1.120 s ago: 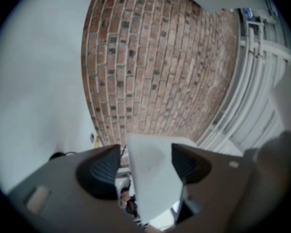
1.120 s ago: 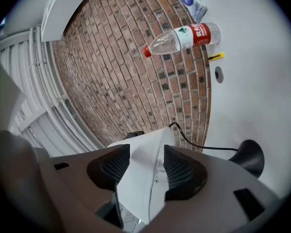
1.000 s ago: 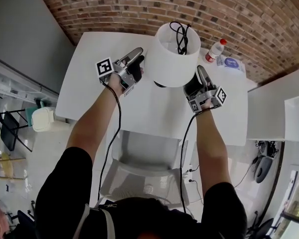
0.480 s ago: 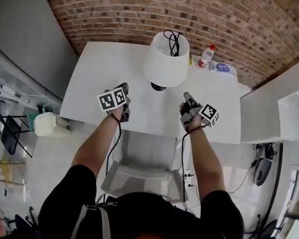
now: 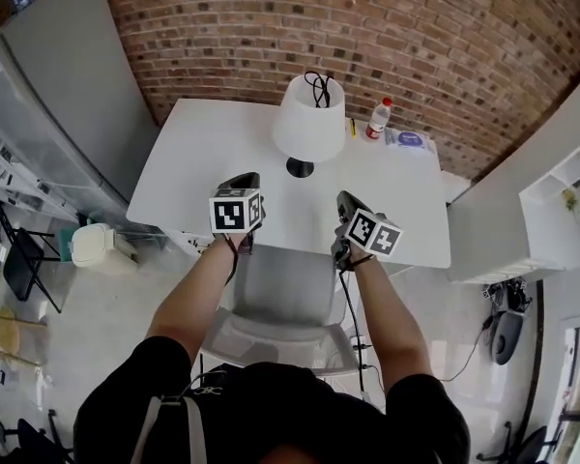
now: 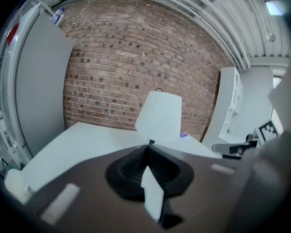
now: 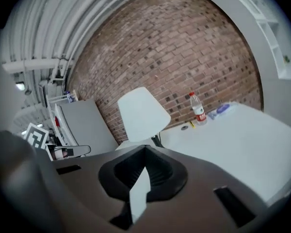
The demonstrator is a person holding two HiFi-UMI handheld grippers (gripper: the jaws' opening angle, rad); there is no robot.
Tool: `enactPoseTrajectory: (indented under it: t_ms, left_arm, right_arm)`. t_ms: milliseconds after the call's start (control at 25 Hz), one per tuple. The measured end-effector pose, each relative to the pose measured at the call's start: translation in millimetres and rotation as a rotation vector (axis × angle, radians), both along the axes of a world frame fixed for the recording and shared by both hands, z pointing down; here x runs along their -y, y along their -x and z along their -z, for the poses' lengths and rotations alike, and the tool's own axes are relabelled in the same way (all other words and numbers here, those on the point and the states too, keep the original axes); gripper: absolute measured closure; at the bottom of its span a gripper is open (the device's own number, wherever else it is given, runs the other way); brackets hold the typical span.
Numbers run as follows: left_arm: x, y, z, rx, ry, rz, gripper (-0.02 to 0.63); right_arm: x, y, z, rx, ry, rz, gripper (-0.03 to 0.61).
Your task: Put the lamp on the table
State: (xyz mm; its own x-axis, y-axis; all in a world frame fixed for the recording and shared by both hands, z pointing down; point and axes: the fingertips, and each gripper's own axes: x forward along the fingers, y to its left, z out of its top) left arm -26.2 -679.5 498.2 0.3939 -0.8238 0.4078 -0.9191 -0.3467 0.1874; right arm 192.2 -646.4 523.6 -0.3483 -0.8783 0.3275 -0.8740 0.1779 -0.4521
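The white lamp with a cone-shaped shade (image 5: 308, 119) stands upright on the white rectangular worktop (image 5: 193, 167), toward the brick-wall side, with a clear red-capped plastic bottle (image 5: 376, 119) near it. The left tool (image 5: 244, 182) and the right tool (image 5: 346, 201) hover over the near edge, well apart from the lamp, each with jaws pressed together on nothing. The small dark base (image 5: 300, 168) and the black cord (image 5: 318, 85) bundled in the shade probably make it top-heavy. A knock from either tool could topple it.

We face a red-brown brick wall (image 5: 387, 37), grey flat panel (image 5: 77, 95) on our left, white shelving (image 5: 561, 196) right, pale glossy floor (image 5: 87, 327) below.
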Motion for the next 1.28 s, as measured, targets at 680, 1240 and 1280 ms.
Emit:
enactPoseTrajectory:
  t_ms: [680, 1240, 1280]
  left_arm:
    - [-178, -78, 110, 0.063, -0.146, -0.171, 0.617]
    - [-259, -86, 105, 0.081, -0.155, -0.194, 0.616]
    - [-263, -84, 104, 0.081, -0.156, -0.194, 0.617]
  right_arm:
    - [-156, 29, 135, -0.385, -0.268, -0.008, 0.580]
    - [-238, 40, 131, -0.387, -0.288, 0.014, 0.580]
    - [-242, 42, 131, -0.398, -0.293, 0.015, 0.580]
